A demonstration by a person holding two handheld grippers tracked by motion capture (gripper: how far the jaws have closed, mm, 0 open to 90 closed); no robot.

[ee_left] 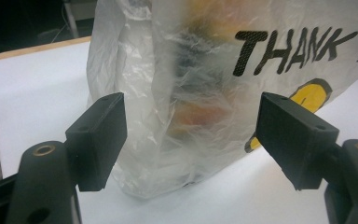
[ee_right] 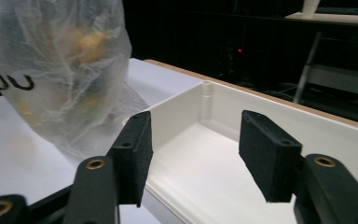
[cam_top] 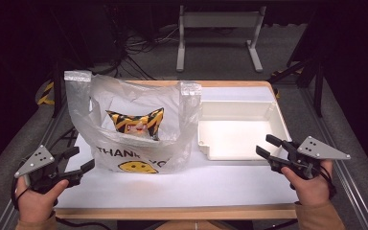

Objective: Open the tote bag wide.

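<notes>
Standing plastic bag (cam_top: 139, 129) holds snack packet (cam_top: 136, 123) | white tray (cam_top: 239, 127) empty

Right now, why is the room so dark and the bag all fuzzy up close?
High view: light falls on the white table, so the floor and room behind look dark. Left gripper view: the plastic bag sits close to the lens, so what is inside smears into orange and yellow blurs, while the black lettering stays readable. Right gripper view: the bag is soft too; the white tray looks sharper.

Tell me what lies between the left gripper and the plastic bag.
Nothing: in the high view, bare white table separates the left gripper from the plastic bag. The left gripper view shows the bag's corner just beyond its open fingers.
</notes>
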